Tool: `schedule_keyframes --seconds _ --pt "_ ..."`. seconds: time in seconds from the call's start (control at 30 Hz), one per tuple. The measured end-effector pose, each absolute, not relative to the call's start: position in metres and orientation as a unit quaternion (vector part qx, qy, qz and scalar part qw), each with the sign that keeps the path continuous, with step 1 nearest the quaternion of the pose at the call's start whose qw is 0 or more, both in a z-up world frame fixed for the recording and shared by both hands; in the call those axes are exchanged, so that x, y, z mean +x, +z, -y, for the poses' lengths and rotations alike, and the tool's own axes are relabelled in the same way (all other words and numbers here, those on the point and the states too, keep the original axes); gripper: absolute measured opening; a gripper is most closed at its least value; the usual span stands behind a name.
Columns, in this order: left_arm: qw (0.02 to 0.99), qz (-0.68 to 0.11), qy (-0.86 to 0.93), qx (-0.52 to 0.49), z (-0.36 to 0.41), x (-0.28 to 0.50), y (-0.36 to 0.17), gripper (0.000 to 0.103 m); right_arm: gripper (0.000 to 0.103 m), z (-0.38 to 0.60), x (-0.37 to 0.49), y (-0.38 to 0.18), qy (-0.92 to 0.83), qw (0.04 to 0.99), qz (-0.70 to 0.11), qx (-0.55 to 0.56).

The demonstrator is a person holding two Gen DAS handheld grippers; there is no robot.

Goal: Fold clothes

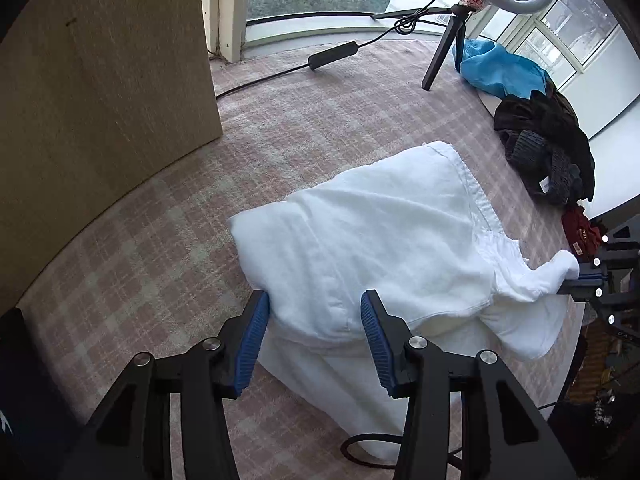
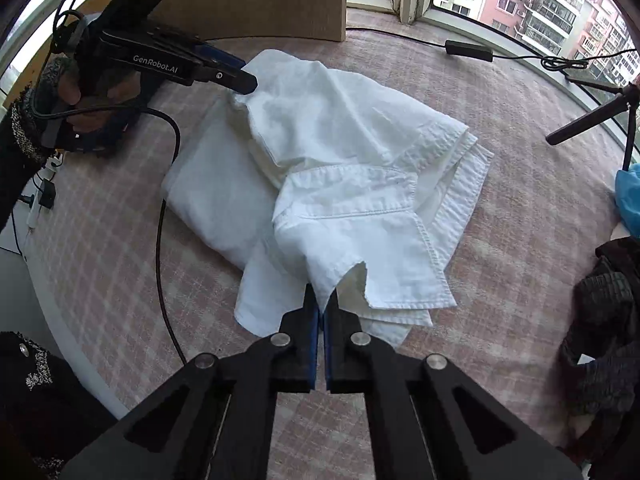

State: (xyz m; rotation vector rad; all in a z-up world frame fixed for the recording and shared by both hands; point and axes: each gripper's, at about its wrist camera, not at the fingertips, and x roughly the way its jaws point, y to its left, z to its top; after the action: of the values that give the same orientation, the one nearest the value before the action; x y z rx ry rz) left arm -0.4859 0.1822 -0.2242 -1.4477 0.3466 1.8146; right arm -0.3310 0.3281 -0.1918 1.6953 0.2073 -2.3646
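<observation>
While a pink plaid carpet (image 2: 500,280) covers the floor beside tall windows (image 2: 520,0), a white shirt (image 2: 340,152) lies crumpled and half folded at its middle, one layer lifted over another. Far left of it stands a brown cardboard panel (image 1: 100,120). At the right edge a dark clothes pile (image 1: 548,152) sits near a blue garment (image 1: 504,72) and a tripod leg (image 1: 444,56). From the left, a sleeved hand (image 2: 76,92) holds the left gripper (image 1: 314,340), its jaws apart with a raised fold of the shirt between the blue pads (image 1: 252,344); whether they pinch it cannot be told. Nearest the right-wrist camera, the right gripper (image 2: 322,300) has its jaws clenched on the shirt's near hem, the cloth pulled up into a peak. A black cable (image 2: 160,240) trails across the carpet to the shirt's left.
</observation>
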Motion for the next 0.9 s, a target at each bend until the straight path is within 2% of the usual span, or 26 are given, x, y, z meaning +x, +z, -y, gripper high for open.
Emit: schedule_keyframes --seconds 0.13,0.23,0.3,0.4,0.43,0.53,0.57,0.7,0.8,0.83,0.87,0.9 --pt "0.409 -0.158 0.694 -0.571 -0.185 -0.464 -0.230 0.045 0.002 -0.339 -0.326 -0.143 -0.821 0.086 -0.113 0.552" --pt "0.407 -0.185 0.690 -0.568 -0.184 -0.458 -0.232 0.045 0.002 -0.336 -0.320 -0.187 -0.776 0.115 -0.075 0.616" --pt "0.409 -0.170 0.699 -0.562 -0.177 -0.464 -0.221 0.045 0.003 -0.327 -0.310 -0.222 -0.729 0.145 -0.067 0.666" --pt "0.411 -0.149 0.722 -0.536 -0.170 -0.481 -0.198 0.046 0.004 -0.332 -0.301 -0.222 -0.697 0.187 -0.062 0.689" --pt "0.407 -0.149 0.731 -0.527 -0.170 -0.487 -0.192 0.047 0.009 -0.344 -0.306 -0.211 -0.708 0.188 -0.035 0.680" --pt "0.399 -0.153 0.744 -0.514 -0.180 -0.506 -0.191 0.046 0.043 -0.389 -0.332 -0.179 -0.753 0.165 0.060 0.635" --pt "0.403 -0.149 0.744 -0.512 -0.185 -0.510 -0.194 0.046 0.045 -0.401 -0.346 -0.174 -0.771 0.139 0.069 0.617" --pt "0.396 -0.156 0.729 -0.537 -0.201 -0.514 -0.227 0.046 0.045 -0.420 -0.412 -0.187 -0.812 0.065 0.085 0.574" --pt "0.387 -0.178 0.717 -0.552 -0.203 -0.504 -0.252 0.046 0.042 -0.406 -0.455 -0.220 -0.813 0.072 0.089 0.571" --pt "0.388 -0.178 0.716 -0.553 -0.200 -0.503 -0.253 0.046 0.032 -0.401 -0.462 -0.235 -0.803 0.055 0.060 0.590" --pt "0.391 -0.162 0.719 -0.551 -0.194 -0.506 -0.247 0.046 0.010 -0.397 -0.468 -0.250 -0.788 0.027 0.025 0.614" --pt "0.395 -0.147 0.721 -0.549 -0.188 -0.509 -0.241 0.047 0.006 -0.402 -0.469 -0.256 -0.780 0.021 0.033 0.625"
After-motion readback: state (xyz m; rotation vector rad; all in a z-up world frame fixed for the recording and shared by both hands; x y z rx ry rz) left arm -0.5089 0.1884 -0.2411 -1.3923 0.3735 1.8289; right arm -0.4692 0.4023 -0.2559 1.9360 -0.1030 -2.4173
